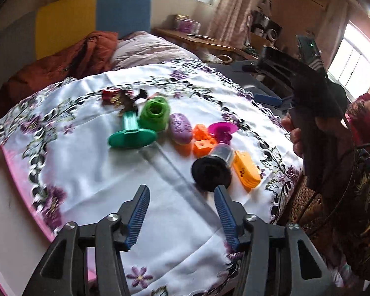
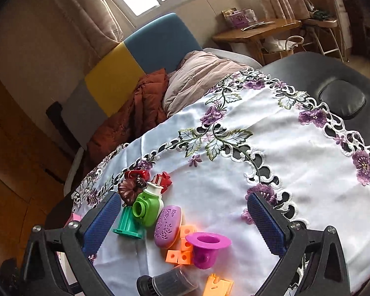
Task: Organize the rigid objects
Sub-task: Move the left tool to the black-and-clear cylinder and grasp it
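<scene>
Toys lie in a loose row on a white embroidered cloth [image 1: 91,172] with purple flowers, running from near its far edge toward its right edge. From the far end: red pieces [image 1: 110,94] and a brown flower shape [image 2: 130,189], a teal stand [image 1: 132,133] lying on its side, a green cup [image 1: 153,115], a purple oval [image 1: 180,128], orange blocks [image 1: 204,141] touching each other, a magenta funnel [image 2: 206,245] upright on its narrow end, a black spool [image 1: 213,169] lying on its side, and an orange clip [image 1: 246,170] just beside it, nearest the right edge.

Left gripper [image 1: 182,203] hovers over bare cloth with its 2 blue pads wide apart and nothing between them; its right pad's tip sits just in front of the spool, though blur makes contact hard to judge. Right gripper [image 2: 182,224] is also spread wide, its jaws framing the teal stand, cup, oval, blocks and funnel from above without pressing on any. In the left wrist view a hand [image 1: 297,138] grips its dark handle beyond the cloth's right edge.
</scene>
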Demonstrator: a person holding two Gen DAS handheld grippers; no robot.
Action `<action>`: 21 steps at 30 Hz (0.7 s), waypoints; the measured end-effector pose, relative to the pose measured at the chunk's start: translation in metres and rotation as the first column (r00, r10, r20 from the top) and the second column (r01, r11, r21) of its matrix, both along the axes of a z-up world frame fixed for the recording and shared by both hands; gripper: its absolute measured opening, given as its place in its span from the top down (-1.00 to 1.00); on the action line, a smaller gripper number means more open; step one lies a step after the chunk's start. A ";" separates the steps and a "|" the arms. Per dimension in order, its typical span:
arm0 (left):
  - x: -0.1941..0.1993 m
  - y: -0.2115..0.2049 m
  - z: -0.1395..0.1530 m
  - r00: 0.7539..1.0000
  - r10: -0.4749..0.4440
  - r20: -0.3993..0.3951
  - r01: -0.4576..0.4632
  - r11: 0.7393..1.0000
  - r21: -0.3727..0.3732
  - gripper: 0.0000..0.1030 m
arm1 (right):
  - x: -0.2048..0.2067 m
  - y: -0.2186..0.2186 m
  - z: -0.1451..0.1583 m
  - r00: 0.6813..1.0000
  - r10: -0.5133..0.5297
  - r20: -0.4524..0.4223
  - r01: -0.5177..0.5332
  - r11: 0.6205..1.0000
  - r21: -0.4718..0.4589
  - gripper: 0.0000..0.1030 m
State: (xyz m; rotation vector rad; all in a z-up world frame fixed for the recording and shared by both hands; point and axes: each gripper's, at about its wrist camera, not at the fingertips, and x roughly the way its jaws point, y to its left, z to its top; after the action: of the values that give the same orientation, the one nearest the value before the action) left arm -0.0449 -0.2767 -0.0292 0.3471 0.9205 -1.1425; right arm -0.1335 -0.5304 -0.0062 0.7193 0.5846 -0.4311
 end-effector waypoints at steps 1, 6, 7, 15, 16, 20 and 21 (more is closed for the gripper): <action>-0.002 -0.011 -0.001 1.000 -0.026 0.004 0.026 1.000 0.007 -0.24 | -0.002 -0.001 0.001 1.000 -0.010 0.008 0.011 1.000 -0.002 -1.00; -0.008 -0.059 -0.012 0.990 -0.142 0.009 0.141 0.988 0.058 -0.24 | -0.008 -0.006 0.003 0.999 -0.034 0.040 0.034 0.999 0.008 -1.00; -0.008 -0.067 -0.016 0.987 -0.162 0.010 0.161 0.984 0.074 -0.24 | -0.009 -0.006 0.003 0.998 -0.039 0.044 0.039 0.999 0.008 -1.00; -0.003 -0.113 -0.052 0.971 -0.238 -0.021 0.237 0.954 0.181 -0.21 | -0.004 -0.009 -0.003 0.999 -0.016 0.033 0.015 0.999 0.041 -1.00; -0.002 -0.116 -0.057 0.971 -0.238 -0.032 0.239 0.953 0.187 -0.16 | -0.003 -0.009 -0.004 1.000 -0.013 0.027 0.012 0.999 0.044 -1.00; -0.003 -0.113 -0.064 0.974 -0.224 -0.037 0.227 0.961 0.159 -0.07 | -0.002 -0.010 -0.007 1.000 -0.018 0.010 0.017 0.999 0.051 -1.00; -0.002 -0.108 -0.064 0.977 -0.210 -0.039 0.213 0.966 0.144 -0.07 | -0.002 -0.011 -0.008 1.000 -0.021 0.003 0.021 0.998 0.055 -1.00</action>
State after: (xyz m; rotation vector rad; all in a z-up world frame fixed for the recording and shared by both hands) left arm -0.0471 -0.3843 -0.0928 0.5650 1.0094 -1.2783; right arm -0.1359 -0.5410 -0.0140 0.7793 0.5874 -0.4341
